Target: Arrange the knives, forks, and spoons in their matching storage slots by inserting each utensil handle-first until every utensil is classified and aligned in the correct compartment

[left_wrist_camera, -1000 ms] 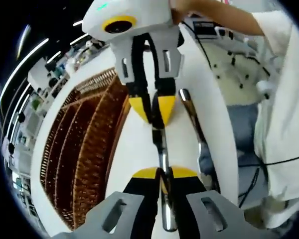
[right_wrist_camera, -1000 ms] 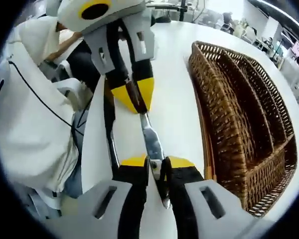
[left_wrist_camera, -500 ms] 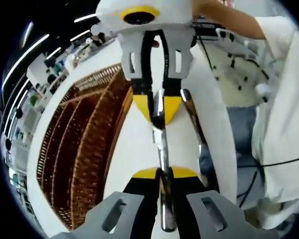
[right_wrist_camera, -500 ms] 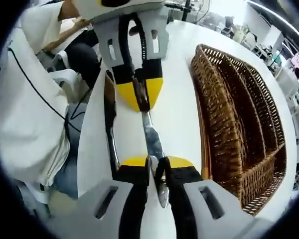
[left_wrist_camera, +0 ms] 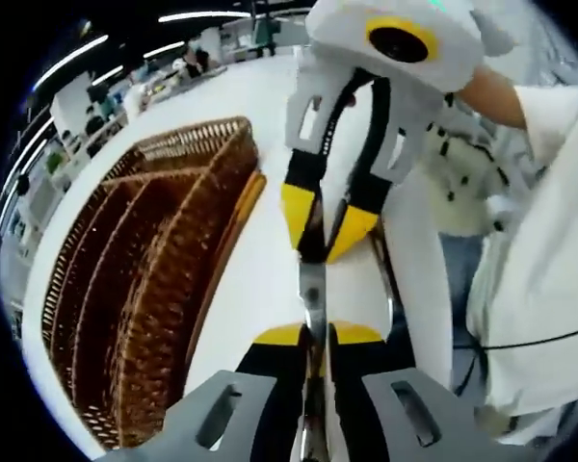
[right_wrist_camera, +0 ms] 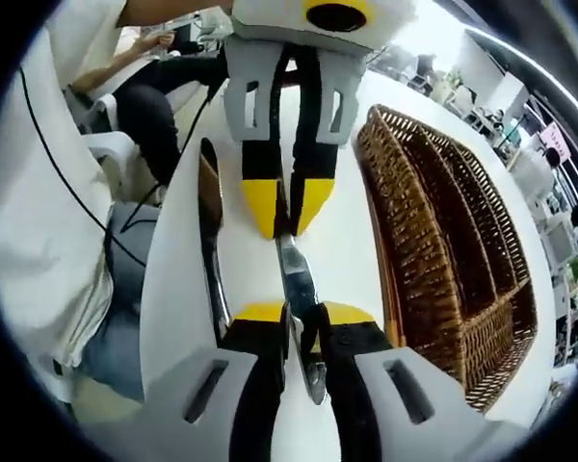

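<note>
Left gripper view: right tongs (left_wrist_camera: pixel 320 252) have tilted, still gripping the knife (left_wrist_camera: pixel 313 294).

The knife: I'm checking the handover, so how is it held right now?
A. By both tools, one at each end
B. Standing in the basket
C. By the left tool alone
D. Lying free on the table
A: in the right gripper view the knife runs from the right tool up into the left tool, both closed on it, above the table beside the basket.
</note>
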